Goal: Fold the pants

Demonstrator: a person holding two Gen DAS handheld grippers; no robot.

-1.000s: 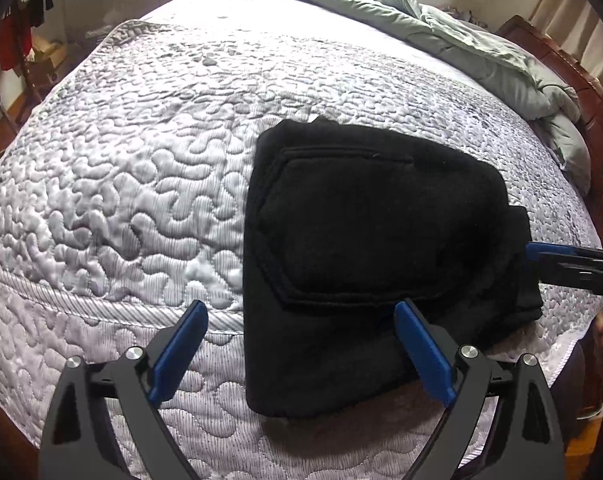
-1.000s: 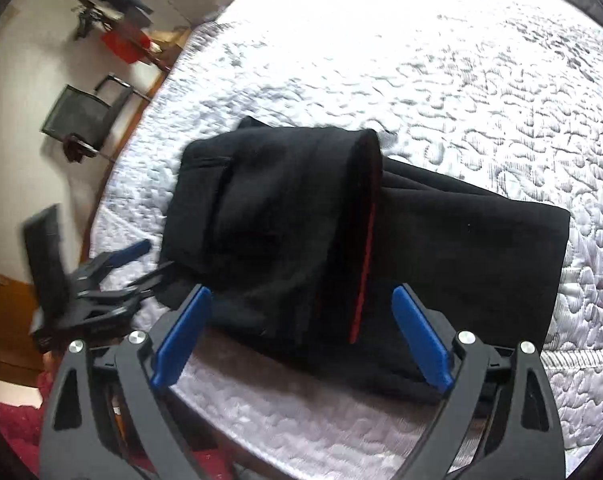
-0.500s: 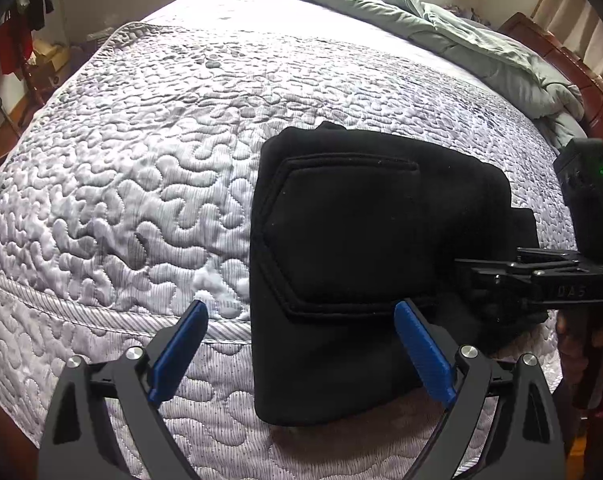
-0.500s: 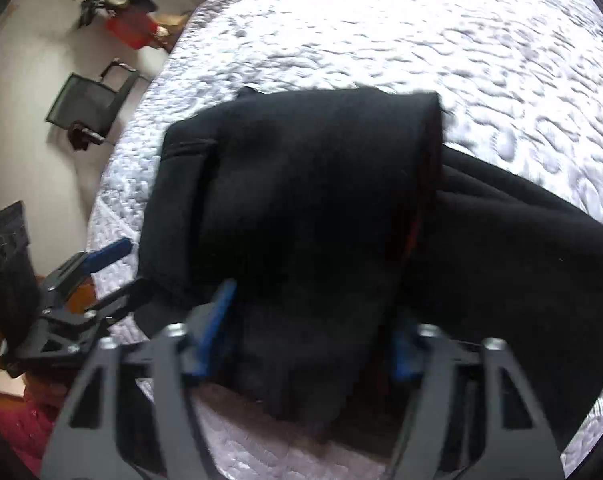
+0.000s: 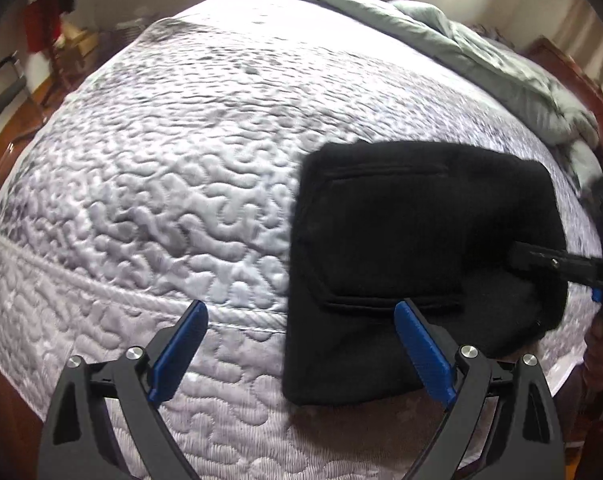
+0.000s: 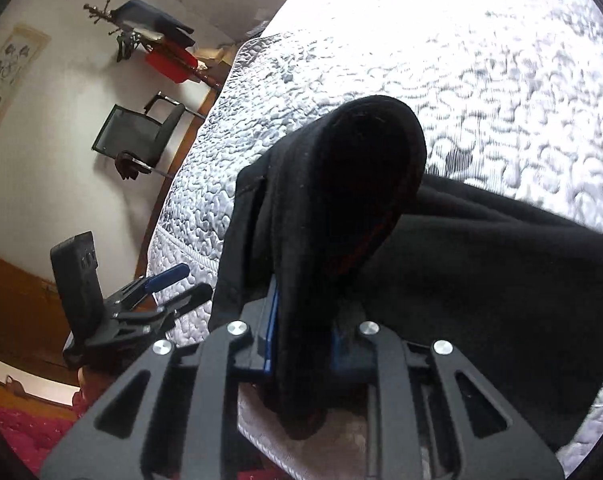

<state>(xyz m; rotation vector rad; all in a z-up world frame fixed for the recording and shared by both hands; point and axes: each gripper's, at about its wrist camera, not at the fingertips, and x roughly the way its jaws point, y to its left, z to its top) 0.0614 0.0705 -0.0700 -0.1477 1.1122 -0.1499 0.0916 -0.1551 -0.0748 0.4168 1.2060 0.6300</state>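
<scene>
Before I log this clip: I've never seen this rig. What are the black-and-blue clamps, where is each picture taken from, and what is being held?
They are hand-held two-finger grippers, one in each of a person's hands, each carrying a fisheye camera that looks along its fingers.

The left wrist view shows the left gripper open, gripping nothing, above the folded black pants lying on a quilted bed cover. A grey duvet is bunched at the far side.

The right wrist view shows the right gripper closing on a raised fold of the pants, cloth between its blue pads.
</scene>
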